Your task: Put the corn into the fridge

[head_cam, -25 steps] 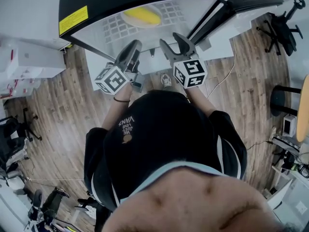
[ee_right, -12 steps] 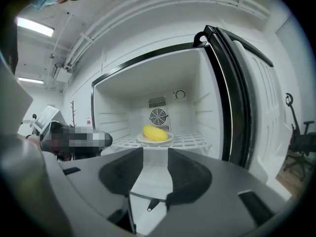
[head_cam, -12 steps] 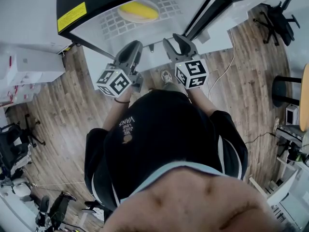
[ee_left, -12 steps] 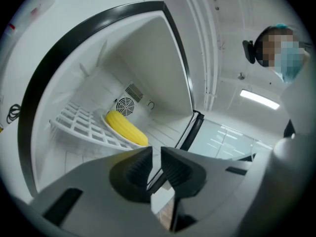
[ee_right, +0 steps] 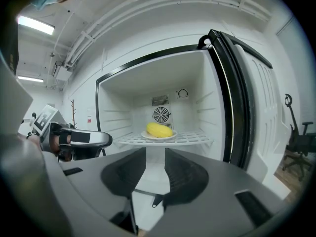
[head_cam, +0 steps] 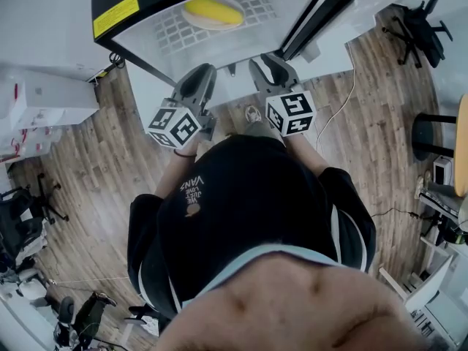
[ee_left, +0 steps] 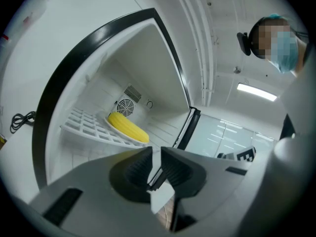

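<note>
The yellow corn [head_cam: 212, 9] lies on a white plate [ee_right: 159, 135] on the wire shelf [head_cam: 168, 39] inside the open fridge; the same corn [ee_left: 127, 127] shows in the left gripper view and the corn [ee_right: 159, 129] in the right gripper view. My left gripper [head_cam: 201, 75] is held level in front of the fridge, short of the shelf, its jaws a narrow gap apart and empty. Beside it my right gripper [head_cam: 267, 61] also points at the shelf. Its jaws have just been closing and stand half apart with nothing between them.
The fridge door [head_cam: 365, 6] stands swung open at the right. White boxes [head_cam: 44, 93] sit at the left. Office chairs [head_cam: 428, 31] and a cable [head_cam: 344, 112] are on the wooden floor at the right.
Both grippers have drawn back a little from the fridge opening. The right gripper's jaws have narrowed. The corn has stayed on its plate.
</note>
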Available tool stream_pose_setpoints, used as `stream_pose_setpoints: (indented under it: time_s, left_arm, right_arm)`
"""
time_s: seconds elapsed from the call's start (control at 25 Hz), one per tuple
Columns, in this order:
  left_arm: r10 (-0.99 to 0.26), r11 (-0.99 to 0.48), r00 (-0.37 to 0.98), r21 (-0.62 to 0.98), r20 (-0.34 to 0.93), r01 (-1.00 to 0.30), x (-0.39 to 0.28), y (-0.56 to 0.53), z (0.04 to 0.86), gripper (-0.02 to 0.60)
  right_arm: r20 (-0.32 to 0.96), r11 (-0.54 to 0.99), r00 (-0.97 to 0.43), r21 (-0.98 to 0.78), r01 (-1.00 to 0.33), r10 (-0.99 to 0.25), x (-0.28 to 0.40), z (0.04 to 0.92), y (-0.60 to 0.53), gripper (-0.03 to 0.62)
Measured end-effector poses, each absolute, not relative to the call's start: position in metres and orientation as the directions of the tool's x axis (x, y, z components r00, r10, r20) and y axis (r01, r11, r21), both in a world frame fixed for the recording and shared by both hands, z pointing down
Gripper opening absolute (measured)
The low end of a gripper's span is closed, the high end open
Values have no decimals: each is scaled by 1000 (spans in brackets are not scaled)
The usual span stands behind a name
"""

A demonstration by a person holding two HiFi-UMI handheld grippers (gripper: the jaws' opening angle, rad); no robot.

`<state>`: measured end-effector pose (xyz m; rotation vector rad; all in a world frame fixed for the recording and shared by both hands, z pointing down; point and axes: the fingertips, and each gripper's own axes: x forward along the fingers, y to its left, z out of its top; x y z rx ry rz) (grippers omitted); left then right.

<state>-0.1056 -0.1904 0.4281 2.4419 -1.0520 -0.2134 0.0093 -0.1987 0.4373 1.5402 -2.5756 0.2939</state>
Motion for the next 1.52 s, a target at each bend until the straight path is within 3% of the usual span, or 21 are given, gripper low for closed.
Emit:
stream_pose_setpoints:
  time_s: [0.32, 1.52]
  left_arm:
    - [-707, -625, 704, 414, 59, -662, -111, -175, 432, 57]
    - [-706, -610, 704, 436, 81, -662, -111, -147, 456, 57]
  right_arm:
    - [214, 447, -458, -100, -889, -863, 1, 441, -189, 100]
    - [217, 435, -446, -100, -895, -868, 5, 454, -154, 26]
